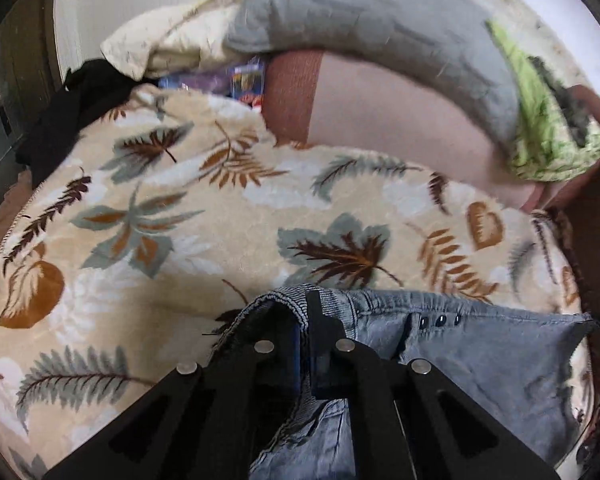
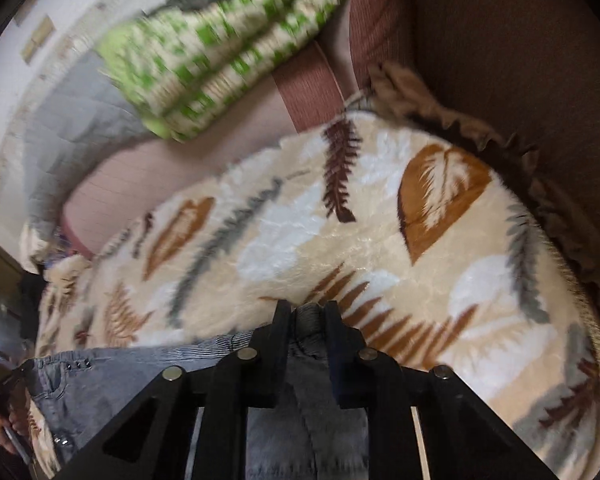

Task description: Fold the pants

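the faded blue-grey denim pants (image 1: 480,352) lie on a cream plush blanket with leaf pattern (image 1: 180,216), lower part cut off. the left gripper (image 1: 302,320) and the right gripper (image 2: 308,320) each pinch the waistband, jaws nearly together. the green patterned cloth (image 2: 228,48) is blurred.

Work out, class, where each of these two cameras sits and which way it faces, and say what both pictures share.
Left wrist: sits on the left gripper, looking along its fingers at the jeans it clamps, blanket and grey pillow beyond.
Right wrist: sits on the right gripper, looking along its fingers, which clamp the jeans; a hand shows bottom left.
Shared: jeans, blanket, green cloth.
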### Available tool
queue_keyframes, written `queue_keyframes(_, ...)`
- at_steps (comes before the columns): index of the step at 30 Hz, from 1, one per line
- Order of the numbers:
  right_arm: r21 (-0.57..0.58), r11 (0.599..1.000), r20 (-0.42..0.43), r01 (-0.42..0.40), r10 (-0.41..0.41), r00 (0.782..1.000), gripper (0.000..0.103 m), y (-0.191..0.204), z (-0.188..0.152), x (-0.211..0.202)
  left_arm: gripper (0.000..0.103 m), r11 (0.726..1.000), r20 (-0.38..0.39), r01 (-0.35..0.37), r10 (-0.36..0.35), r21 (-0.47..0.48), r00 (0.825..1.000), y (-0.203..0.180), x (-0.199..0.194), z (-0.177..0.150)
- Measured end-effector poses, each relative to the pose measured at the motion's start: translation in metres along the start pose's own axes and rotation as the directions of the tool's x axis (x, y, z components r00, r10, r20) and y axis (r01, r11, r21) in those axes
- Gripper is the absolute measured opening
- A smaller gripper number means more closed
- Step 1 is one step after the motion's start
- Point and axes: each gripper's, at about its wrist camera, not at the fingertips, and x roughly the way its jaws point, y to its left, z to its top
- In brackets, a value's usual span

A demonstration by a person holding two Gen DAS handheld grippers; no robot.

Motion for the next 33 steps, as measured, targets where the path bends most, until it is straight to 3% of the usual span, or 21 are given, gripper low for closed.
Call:
queue_keyframes(7, 0.008, 0.998, 0.038, -0.061, 0.061, 0.997, 0.018, -0.013, -0.045, -0.077, 0.003, 0.998, 0.075, 0.059, -0.06, 0.011, 0.995, -0.002, -0.078, -0.038)
queue_keyframes(11, 0.03, 0.995, 0.057, -0.095, 0.093, 0.994, 0.017, -0.032, -0.081, -0.117, 0.003, 0.997, 0.097, 0.075, -0.077, 0.02, 0.992, 0.001, -0.119, -0.075)
queue_keyframes(14, 0.041, 0.993, 0.076, -0.113, 0.11, 0.991, 0.011, -0.048, -0.113, -0.148, 0.003, 0.996, 0.1, 0.084, -0.087, 0.041, 0.991, 0.006, -0.145, -0.112)
queue_keyframes(16, 0.043, 0.992, 0.057, -0.122, 0.119, 0.991, 0.011, -0.058, -0.133, -0.161, 0.003, 0.995, 0.069, 0.086, -0.09, 0.053, 0.994, 0.01, -0.151, -0.136)
queue_keyframes(20, -0.025, 0.998, -0.068, -0.065, 0.063, 0.996, 0.012, -0.069, -0.166, -0.164, 0.003, 0.995, -0.028, 0.086, -0.085, 0.054, 0.996, 0.019, -0.147, -0.188)
queue_keyframes(22, -0.007, 0.994, -0.129, -0.107, 0.105, 0.986, 0.012, -0.072, -0.171, -0.157, 0.003, 0.996, -0.066, 0.075, -0.072, 0.05, 0.995, 0.023, -0.141, -0.206)
queue_keyframes(24, 0.06, 0.982, -0.149, -0.177, 0.184, 0.971, 0.017, -0.074, -0.17, -0.146, 0.003, 0.997, -0.079, 0.074, -0.072, 0.023, 0.994, 0.025, -0.137, -0.214)
queue_keyframes(25, 0.089, 0.977, -0.138, -0.193, 0.204, 0.969, 0.032, -0.073, -0.168, -0.14, 0.003, 0.997, -0.08, 0.076, -0.075, 0.006, 0.994, 0.025, -0.136, -0.215)
queue_keyframes(26, 0.115, 0.975, -0.122, -0.191, 0.205, 0.971, 0.057, -0.071, -0.165, -0.132, 0.003, 0.997, -0.073, 0.071, -0.071, 0.005, 0.995, 0.024, -0.137, -0.216)
queue_keyframes(28, 0.152, 0.97, -0.093, -0.189, 0.205, 0.974, 0.075, -0.068, -0.16, -0.118, 0.003, 0.998, -0.055, 0.06, -0.059, 0.013, 0.997, 0.019, -0.14, -0.213)
queue_keyframes(30, 0.167, 0.968, -0.077, -0.186, 0.201, 0.976, 0.075, -0.061, -0.154, -0.1, 0.003, 0.998, -0.041, 0.063, -0.062, 0.022, 0.997, 0.014, -0.144, -0.209)
queue_keyframes(33, 0.191, 0.972, -0.12, -0.138, 0.162, 0.979, 0.075, -0.057, -0.146, -0.065, 0.003, 0.997, -0.024, 0.065, -0.064, 0.038, 0.998, 0.012, -0.149, -0.2)
